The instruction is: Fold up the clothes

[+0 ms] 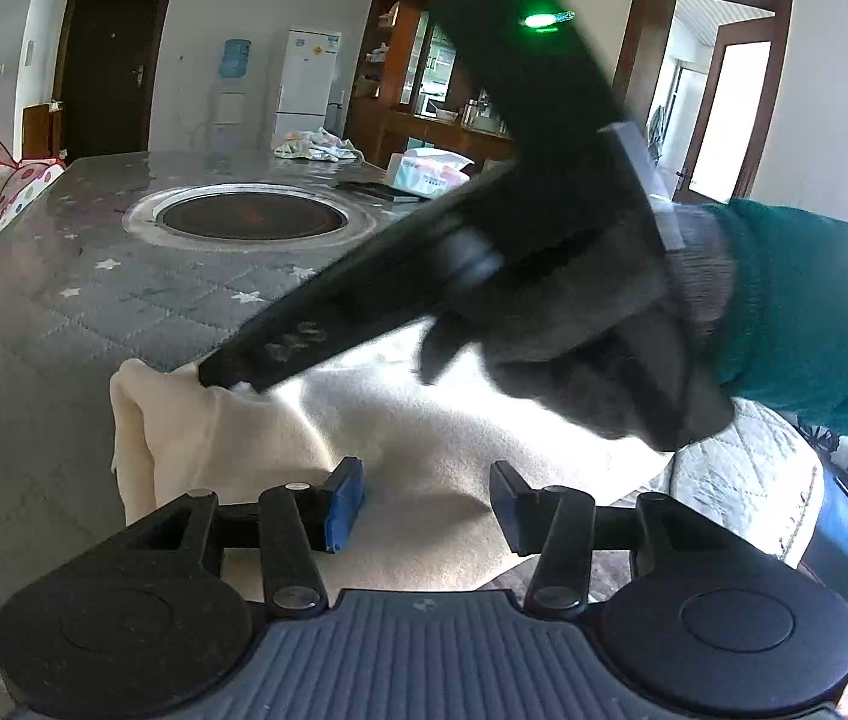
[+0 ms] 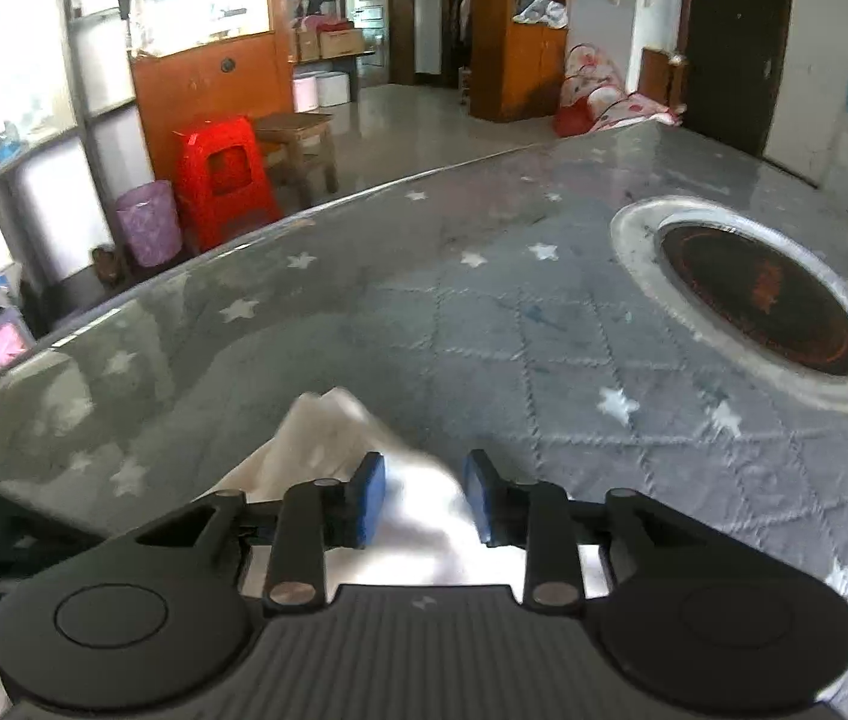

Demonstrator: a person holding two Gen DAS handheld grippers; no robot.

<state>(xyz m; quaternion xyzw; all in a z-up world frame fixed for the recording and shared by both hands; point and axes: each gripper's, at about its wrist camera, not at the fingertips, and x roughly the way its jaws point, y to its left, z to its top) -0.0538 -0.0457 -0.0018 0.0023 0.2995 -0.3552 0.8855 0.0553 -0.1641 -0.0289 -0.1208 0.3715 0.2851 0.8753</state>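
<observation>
Fold status: cream garment, both claws on it

Cream garment [image 1: 424, 432] lies at near edge of grey star-print table [image 1: 93, 312]. My left gripper [image 1: 427, 501] hovers wide open over the cloth, gripping nothing. My right gripper [image 2: 424, 498] reaches across to the far corner; jaws are apart with cloth between the pads, so no pinch yet, likely lining up to pull that corner over. Containers: tissue pack [image 1: 430, 171] at far end; purple bin [image 2: 147, 228] on floor, contents not visible.

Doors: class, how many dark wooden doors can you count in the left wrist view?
1. The closed dark door stands at the far left, behind the table. The opening at far right has a lighter glazed door, not counted. Others may be hidden behind the right tongs.
</observation>
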